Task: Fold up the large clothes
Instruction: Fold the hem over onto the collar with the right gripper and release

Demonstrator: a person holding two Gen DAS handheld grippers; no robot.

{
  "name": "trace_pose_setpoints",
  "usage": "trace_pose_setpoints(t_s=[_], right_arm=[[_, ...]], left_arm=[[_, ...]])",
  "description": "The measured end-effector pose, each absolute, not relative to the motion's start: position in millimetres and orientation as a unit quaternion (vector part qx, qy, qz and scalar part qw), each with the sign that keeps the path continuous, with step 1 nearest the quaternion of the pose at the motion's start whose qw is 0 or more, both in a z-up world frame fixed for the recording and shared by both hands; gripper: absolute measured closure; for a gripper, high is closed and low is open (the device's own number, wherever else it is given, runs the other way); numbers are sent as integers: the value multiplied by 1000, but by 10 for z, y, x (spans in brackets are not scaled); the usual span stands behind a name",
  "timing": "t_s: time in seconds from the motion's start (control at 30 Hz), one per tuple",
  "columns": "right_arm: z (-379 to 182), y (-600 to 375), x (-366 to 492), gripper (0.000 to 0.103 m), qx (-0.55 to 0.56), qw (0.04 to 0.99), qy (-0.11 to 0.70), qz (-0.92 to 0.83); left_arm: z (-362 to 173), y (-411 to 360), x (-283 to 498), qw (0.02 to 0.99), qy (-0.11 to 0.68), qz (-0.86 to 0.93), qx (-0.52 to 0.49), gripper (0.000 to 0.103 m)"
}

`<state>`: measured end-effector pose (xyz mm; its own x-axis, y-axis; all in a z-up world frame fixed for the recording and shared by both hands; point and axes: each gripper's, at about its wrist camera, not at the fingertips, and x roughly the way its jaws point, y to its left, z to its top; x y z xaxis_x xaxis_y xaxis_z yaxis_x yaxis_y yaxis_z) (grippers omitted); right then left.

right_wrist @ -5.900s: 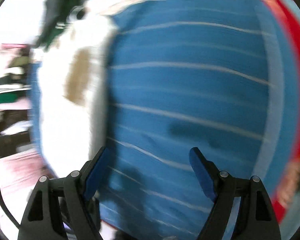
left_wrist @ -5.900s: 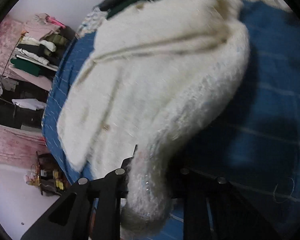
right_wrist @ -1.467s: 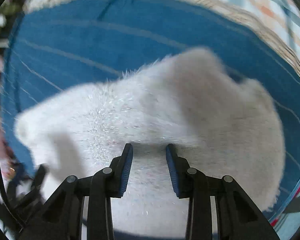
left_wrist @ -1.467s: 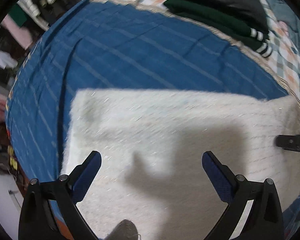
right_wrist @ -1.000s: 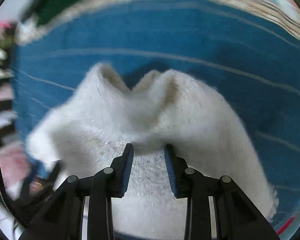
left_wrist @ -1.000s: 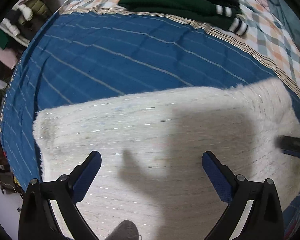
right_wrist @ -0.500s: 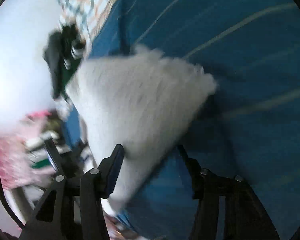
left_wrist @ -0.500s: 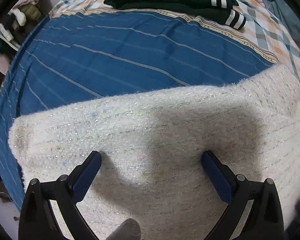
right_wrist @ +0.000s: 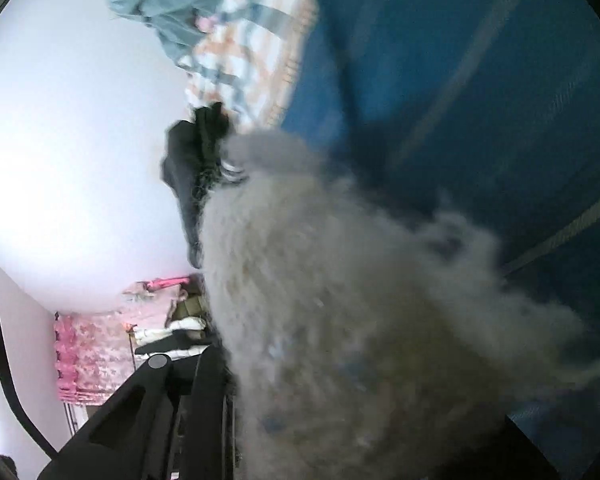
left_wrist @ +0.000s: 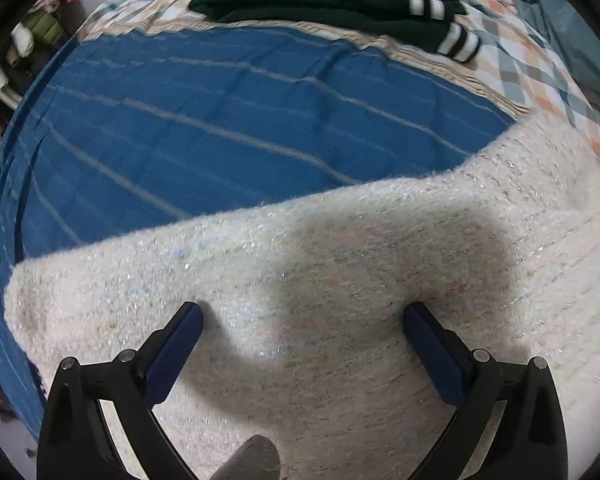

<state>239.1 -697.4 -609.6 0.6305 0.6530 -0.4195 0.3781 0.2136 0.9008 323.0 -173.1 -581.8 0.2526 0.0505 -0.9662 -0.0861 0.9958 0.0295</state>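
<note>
A fuzzy white sweater [left_wrist: 340, 280] lies folded on the blue striped bedspread [left_wrist: 204, 120]. My left gripper [left_wrist: 302, 340] is open just above the sweater, its blue pads [left_wrist: 172, 352] wide apart, holding nothing. In the right wrist view the sweater [right_wrist: 360, 320] fills the lower frame, lifted and blurred. My right gripper [right_wrist: 340, 420] is tilted on its side and shut on a fold of the sweater; only its left finger [right_wrist: 204, 392] shows, the right one is buried in the cloth.
Folded dark green and black clothes [left_wrist: 340, 0] sit at the far edge on a plaid sheet [left_wrist: 540, 72]. A white wall [right_wrist: 80, 140] and a pink rack with clothes [right_wrist: 100, 352] show in the right wrist view.
My right gripper has lifted the sweater's end and rolled sideways, pulling it across. The sweater's right side has risen in the left wrist view. The left gripper stayed open, closer to the cloth.
</note>
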Motion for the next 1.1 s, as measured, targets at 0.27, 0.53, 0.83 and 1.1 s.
trace_pose_setpoints(t_s=[0.27,0.53,0.83,1.1], right_arm=[[-4860,-7000,2362,81,514,755,395,101],[-4223,-6669,2486,81,388,806,433,113],[-3896,-4342,2553,81,160,822,484,253],[-5025,-2422,2074,70,-53,740,592,317]], left_arm=[[-5872,-2645,3579,802,595,-52,-27,0],[-5449,-1988,3327,792,598,-3,-123,0],[-5023,-74,1604,765,571,213,-208,0],[-5253,408,626,715,569,288,-286,0]])
